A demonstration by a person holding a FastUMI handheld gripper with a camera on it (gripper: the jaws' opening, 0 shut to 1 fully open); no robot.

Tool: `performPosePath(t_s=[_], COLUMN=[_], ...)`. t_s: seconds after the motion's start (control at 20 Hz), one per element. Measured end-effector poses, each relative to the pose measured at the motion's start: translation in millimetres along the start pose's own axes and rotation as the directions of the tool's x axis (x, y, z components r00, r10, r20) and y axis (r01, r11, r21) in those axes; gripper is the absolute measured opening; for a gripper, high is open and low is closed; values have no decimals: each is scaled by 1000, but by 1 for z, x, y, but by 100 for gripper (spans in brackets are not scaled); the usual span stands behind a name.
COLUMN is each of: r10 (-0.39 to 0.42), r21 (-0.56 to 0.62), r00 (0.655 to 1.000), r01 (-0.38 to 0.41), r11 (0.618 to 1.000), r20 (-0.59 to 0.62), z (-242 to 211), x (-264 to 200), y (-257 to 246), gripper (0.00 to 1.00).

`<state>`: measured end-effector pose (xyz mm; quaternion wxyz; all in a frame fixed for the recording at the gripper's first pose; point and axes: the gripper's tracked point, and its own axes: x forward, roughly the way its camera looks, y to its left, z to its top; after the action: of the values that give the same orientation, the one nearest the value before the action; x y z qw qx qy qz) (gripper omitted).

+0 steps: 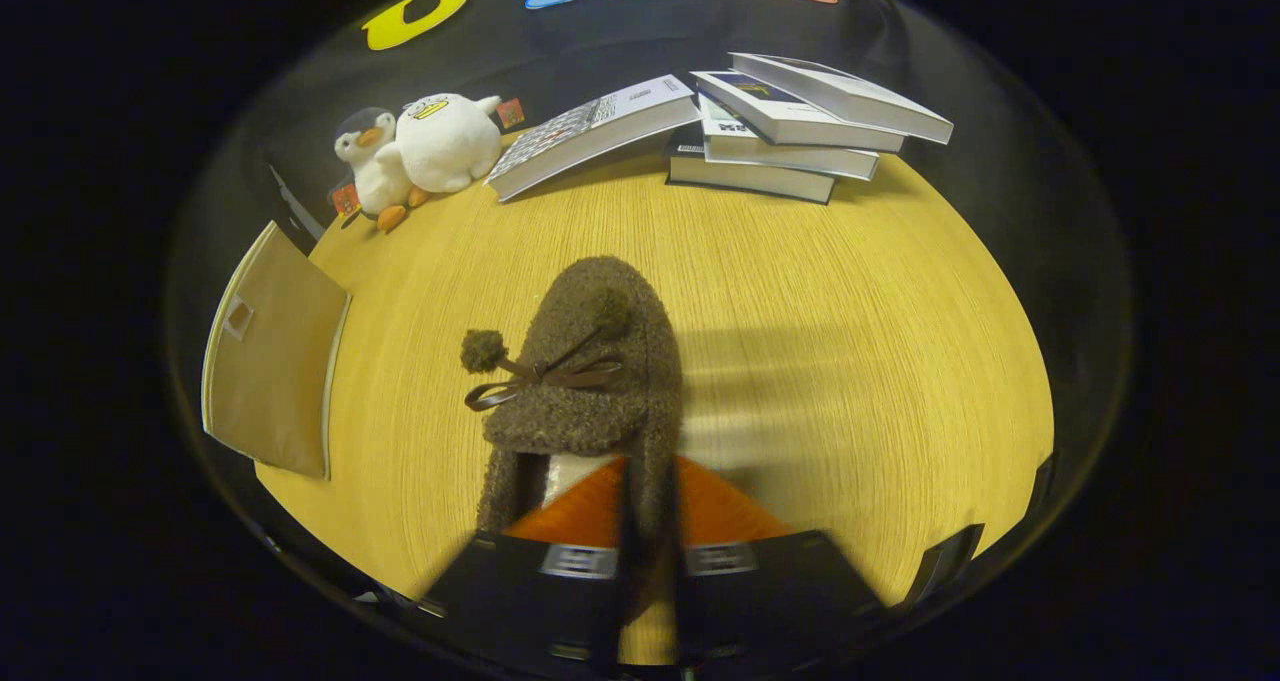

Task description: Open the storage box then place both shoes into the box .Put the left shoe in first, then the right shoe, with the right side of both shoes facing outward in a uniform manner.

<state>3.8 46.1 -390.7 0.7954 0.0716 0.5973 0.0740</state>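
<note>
A brown fuzzy shoe (590, 371) with a ribbon bow and two pompoms points away from me over the wooden table (850, 291). My gripper (650, 521) is shut on the shoe's right side wall near the heel, with one finger inside the shoe and the other outside it. The shoe looks lifted slightly off the table. The tan storage box (275, 361) stands to the left at the table's edge, its flat side with a small label window facing me.
Two plush toys (420, 151), a penguin and a white one, sit at the far left. An open book (595, 131) and a stack of books (800, 121) lie along the far edge of the table.
</note>
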Motion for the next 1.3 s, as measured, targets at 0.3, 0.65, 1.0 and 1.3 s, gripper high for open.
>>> performPosePath(t_s=[0.3,0.65,1.0,1.3], r10=[63,131,195,265], r21=[154,170,128,98], r00=[997,991,979,960], r01=[-57,-130,-202,-274], r11=[987,977,971,957], r20=[-37,6,67,92], z=[2,28,66,88], x=[3,-33,-76,-96], y=[12,48,111,188], gripper=[1,1,1,1])
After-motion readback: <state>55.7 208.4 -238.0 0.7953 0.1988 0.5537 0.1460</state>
